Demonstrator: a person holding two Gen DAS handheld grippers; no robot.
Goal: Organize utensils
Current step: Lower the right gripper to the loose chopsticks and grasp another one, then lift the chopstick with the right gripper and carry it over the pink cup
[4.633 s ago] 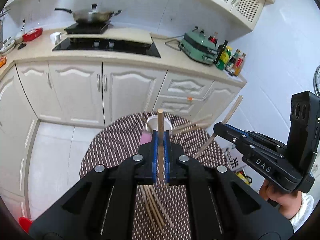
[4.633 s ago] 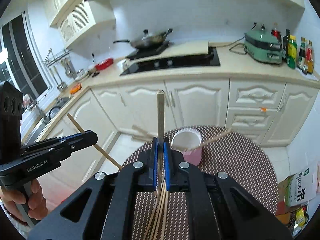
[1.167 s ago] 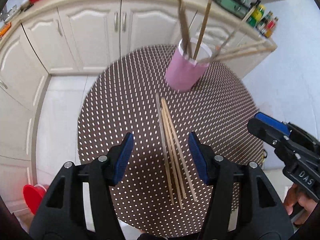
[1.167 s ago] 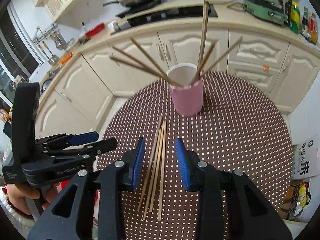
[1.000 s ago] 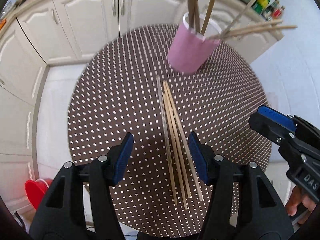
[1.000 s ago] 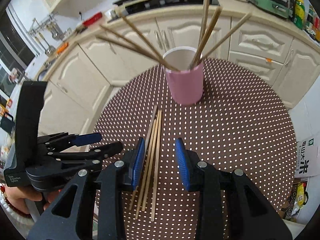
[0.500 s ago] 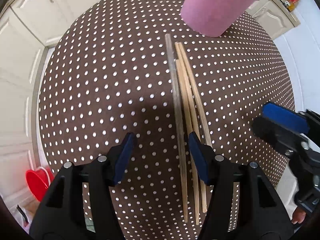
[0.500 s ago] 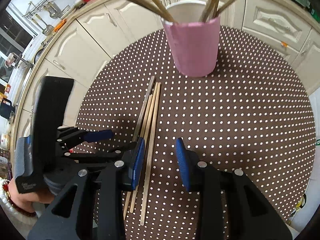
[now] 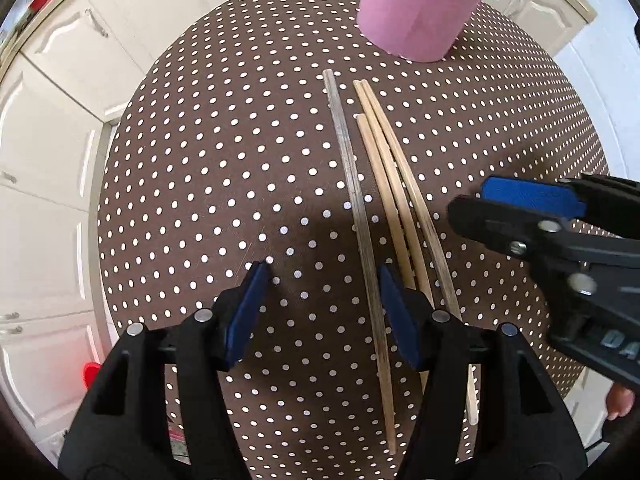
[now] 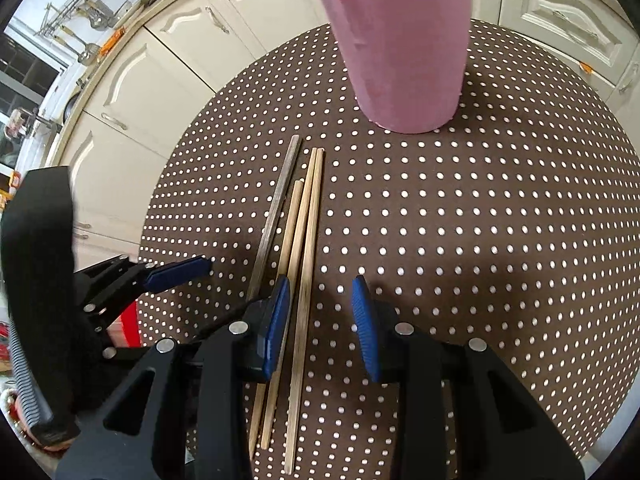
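Observation:
Several chopsticks lie side by side on the brown dotted round table (image 9: 208, 168): a grey one (image 9: 352, 184) on the left and pale wooden ones (image 9: 390, 184) to its right, also in the right wrist view (image 10: 306, 216). A pink cup (image 10: 404, 48) holding more chopsticks stands behind them, and shows in the left wrist view (image 9: 420, 4). My left gripper (image 9: 322, 292) is open, low over the table, its right finger beside the grey chopstick. My right gripper (image 10: 320, 304) is open, low, straddling the rightmost wooden chopstick. Each gripper shows in the other's view, my right gripper (image 9: 516, 208) and my left gripper (image 10: 176, 270).
White kitchen cabinets (image 10: 168, 52) stand behind the table. A red object (image 9: 92, 372) sits on the floor at the left. The table edge curves close on both sides.
Both grippers, earlier shut on chopsticks above the cup, are now open and have dropped down close to the chopsticks on the table. The cup now holds more chopsticks.

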